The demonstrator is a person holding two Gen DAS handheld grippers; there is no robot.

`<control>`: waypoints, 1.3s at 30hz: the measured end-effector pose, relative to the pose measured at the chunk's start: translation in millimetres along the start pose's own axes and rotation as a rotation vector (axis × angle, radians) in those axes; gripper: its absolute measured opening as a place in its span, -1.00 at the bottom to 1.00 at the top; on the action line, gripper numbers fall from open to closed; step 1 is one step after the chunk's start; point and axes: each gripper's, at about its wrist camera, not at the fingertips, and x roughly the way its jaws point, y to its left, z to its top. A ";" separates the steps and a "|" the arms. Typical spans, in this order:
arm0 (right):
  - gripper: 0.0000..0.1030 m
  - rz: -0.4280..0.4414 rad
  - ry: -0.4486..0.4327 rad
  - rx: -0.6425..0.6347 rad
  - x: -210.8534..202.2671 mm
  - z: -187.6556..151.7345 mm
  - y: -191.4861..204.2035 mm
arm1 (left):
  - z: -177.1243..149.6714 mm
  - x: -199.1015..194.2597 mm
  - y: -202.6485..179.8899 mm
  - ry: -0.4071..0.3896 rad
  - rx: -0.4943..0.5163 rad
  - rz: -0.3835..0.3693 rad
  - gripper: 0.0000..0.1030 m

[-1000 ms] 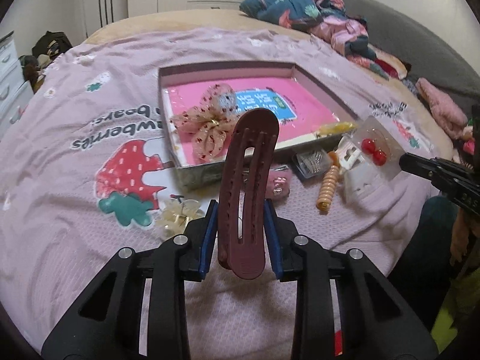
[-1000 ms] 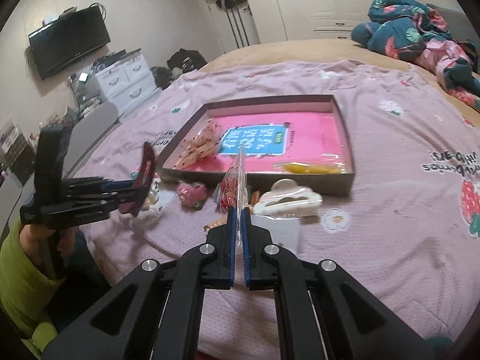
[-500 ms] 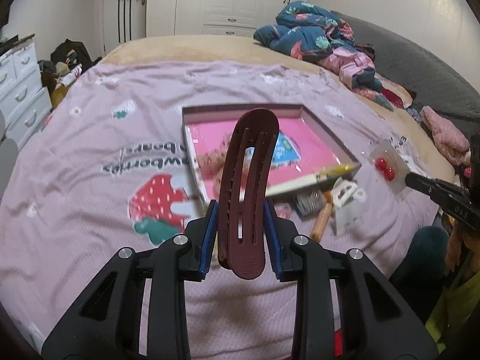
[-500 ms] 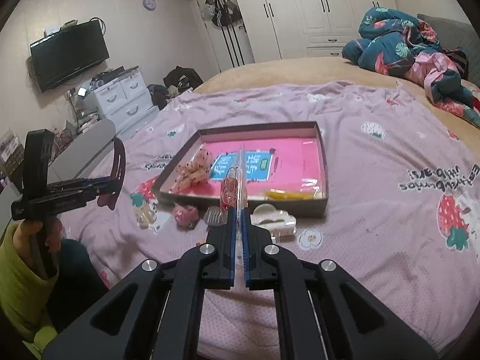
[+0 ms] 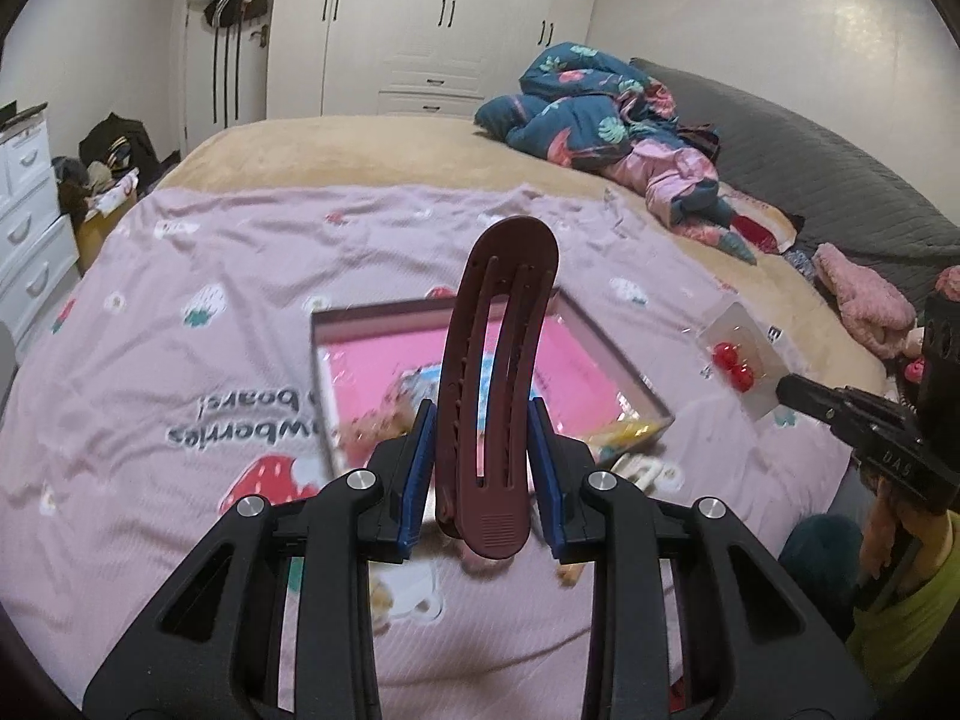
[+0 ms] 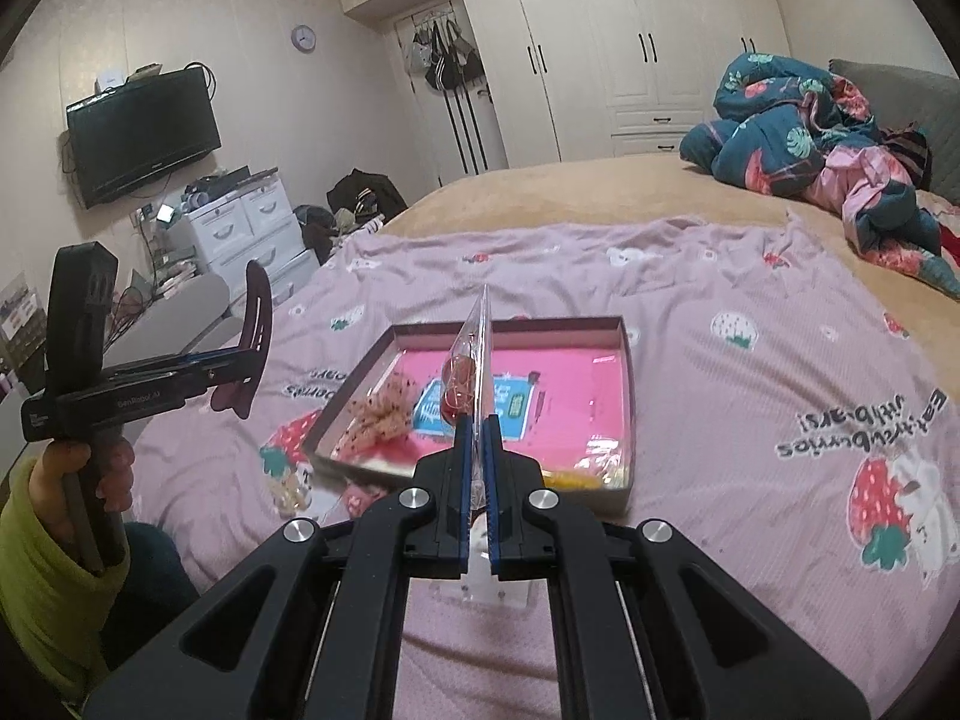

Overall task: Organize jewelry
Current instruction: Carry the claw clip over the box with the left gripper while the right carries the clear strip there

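Left wrist view: a maroon hair clip [image 5: 493, 384] is being pinched upright by the left gripper [image 5: 483, 450] above the pink-lined box [image 5: 606, 342]; the box's contents are being blurred.

Right wrist view: a clear packet of red earrings [image 6: 467, 384] is being clamped by the right gripper [image 6: 476, 480], over the box holding a bow [image 6: 384, 414], on the lilac bedspread [image 6: 750, 372].

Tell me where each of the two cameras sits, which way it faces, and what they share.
Left wrist: on the left gripper, facing across the bed to the box; its fingers clamp a maroon hair clip; the right gripper enters at right.
Right wrist: on the right gripper, facing the same box, pinching a clear packet; the left gripper, hand and green sleeve show at left.
Shared: box, pink blanket, wardrobe.
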 end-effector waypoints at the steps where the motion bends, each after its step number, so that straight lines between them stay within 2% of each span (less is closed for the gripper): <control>1: -0.93 -0.001 -0.003 0.000 0.6 1.5 -0.9 | 4.1 2.3 -2.2 -0.004 0.002 -0.002 -0.58; 9: -0.93 -0.027 -0.036 0.010 6.4 20.3 -13.3 | 20.8 23.1 -7.1 -0.014 -0.009 -0.025 -0.58; 17: -0.93 -0.049 -0.039 0.024 20.2 34.1 -21.8 | 22.9 46.6 -5.6 0.005 -0.037 -0.050 -0.58; 39: -0.93 -0.070 0.034 0.093 91.9 35.7 -41.8 | -9.6 125.6 13.1 0.127 -0.067 -0.066 -0.57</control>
